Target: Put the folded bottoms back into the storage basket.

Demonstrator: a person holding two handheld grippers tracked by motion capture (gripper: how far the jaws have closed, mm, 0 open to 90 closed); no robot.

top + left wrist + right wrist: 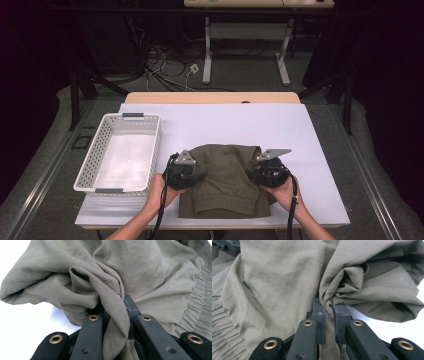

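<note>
Olive garment lies bunched near-centre on the tabletop; left gripper and right gripper each pinch a side fold. White basket at left sits empty, so folding looks unfinished.

You have one olive garment and one white perforated basket on one white-topped table. You hold two grippers: one left gripper and one right gripper.
</note>
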